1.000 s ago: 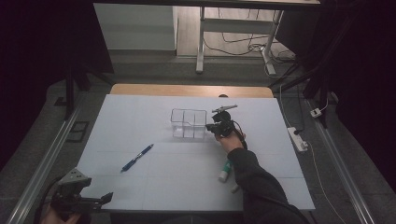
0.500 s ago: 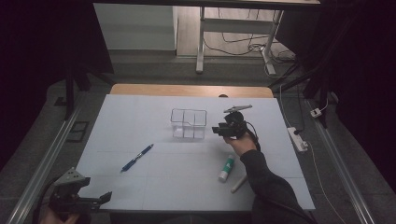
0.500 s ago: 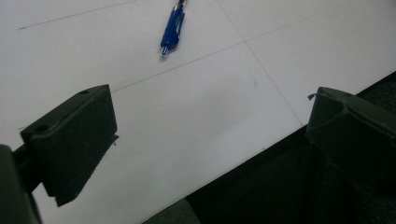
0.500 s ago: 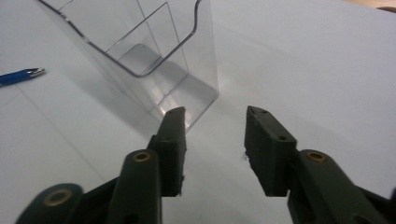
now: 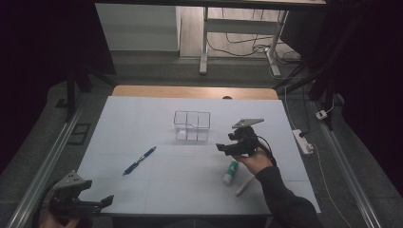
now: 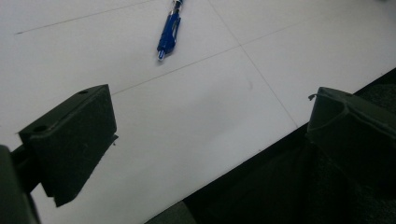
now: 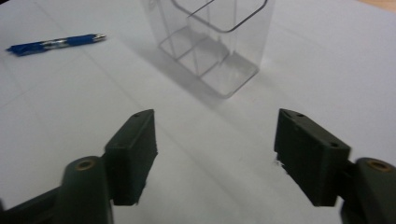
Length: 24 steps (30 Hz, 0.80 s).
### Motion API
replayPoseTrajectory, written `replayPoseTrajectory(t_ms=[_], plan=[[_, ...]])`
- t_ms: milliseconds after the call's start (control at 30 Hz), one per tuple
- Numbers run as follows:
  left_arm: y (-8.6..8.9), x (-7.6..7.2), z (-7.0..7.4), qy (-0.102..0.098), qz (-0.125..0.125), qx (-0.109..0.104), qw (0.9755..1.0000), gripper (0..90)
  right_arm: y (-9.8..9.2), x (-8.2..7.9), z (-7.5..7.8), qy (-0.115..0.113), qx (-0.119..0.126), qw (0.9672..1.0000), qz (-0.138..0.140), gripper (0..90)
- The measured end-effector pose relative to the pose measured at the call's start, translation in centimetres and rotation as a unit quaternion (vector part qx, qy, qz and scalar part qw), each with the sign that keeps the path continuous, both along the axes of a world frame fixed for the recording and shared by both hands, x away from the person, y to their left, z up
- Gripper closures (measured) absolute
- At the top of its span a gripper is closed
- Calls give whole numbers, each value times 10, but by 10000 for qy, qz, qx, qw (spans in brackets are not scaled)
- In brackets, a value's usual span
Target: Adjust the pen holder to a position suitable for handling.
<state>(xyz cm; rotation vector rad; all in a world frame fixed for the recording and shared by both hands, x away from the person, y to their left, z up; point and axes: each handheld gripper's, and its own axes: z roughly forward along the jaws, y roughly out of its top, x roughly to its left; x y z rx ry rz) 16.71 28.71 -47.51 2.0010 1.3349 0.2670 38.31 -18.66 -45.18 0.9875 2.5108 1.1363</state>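
A clear plastic box point(image 5: 192, 126) with inner dividers stands upright near the middle of the white table point(image 5: 142, 118); the right gripper view has the box point(image 7: 215, 42) just ahead. A blue pen point(image 5: 139, 160) lies to its left front, also the pen point(image 6: 168, 35) and pen point(image 7: 53, 43). My right gripper point(image 5: 224, 147) hovers open and empty to the right front of the box, jaws wide point(image 7: 215, 158). My left gripper point(image 5: 107, 200) is open and empty over the table's near left edge point(image 6: 210, 140). A green-capped glue stick point(image 5: 230, 172) and a white stick point(image 5: 245, 186) lie by the right hand.
A wooden strip point(image 5: 195, 91) runs along the table's far edge. A white power strip point(image 5: 303, 141) lies on the floor at the right. Metal rails point(image 5: 43, 166) flank the table. A desk frame with cables point(image 5: 237, 42) stands beyond.
My right gripper has drawn back from beside the box toward the near right, uncovering the glue stick and white stick. The left gripper has stayed put.
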Motion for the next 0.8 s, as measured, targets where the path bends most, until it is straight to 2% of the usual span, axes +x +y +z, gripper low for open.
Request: replayPoseTrajectory(t_ms=[67,200,233,300,367,400,433,567,633,767,800], plan=[[0,0,0,-30,-6,-27,10000,18,-3,-8,1,23,7,10000,4,220],[0,-3,2,-245,3,-17,9997,21,-16,-31,6,69,53,10000,6,129],[0,-2,2,-238,3,-28,9997,21,-16,-31,6,69,53,10000,6,129],[1,-2,2,-232,12,-37,9997,21,-24,-45,8,29,84,10000,-45,72],[1,-2,2,-215,28,-37,9998,20,-27,-50,8,17,85,9999,-62,57],[1,-2,2,-212,34,-29,9998,20,-32,-59,8,-35,62,9999,-138,36],[0,-2,2,-201,39,-24,9998,20,-32,-59,8,-35,62,9999,-138,36],[-1,-2,1,-209,10,53,9998,19,-43,-76,6,-170,0,9994,-314,0],[-1,-2,2,-274,-14,87,9996,24,-50,-83,5,-206,26,9989,-411,0],[0,-2,2,-301,-22,20,9995,35,-65,-99,5,-256,18,9978,-615,0],[1,-2,2,-282,-20,-10,9996,36,-72,-108,4,-220,48,9973,-697,0]])
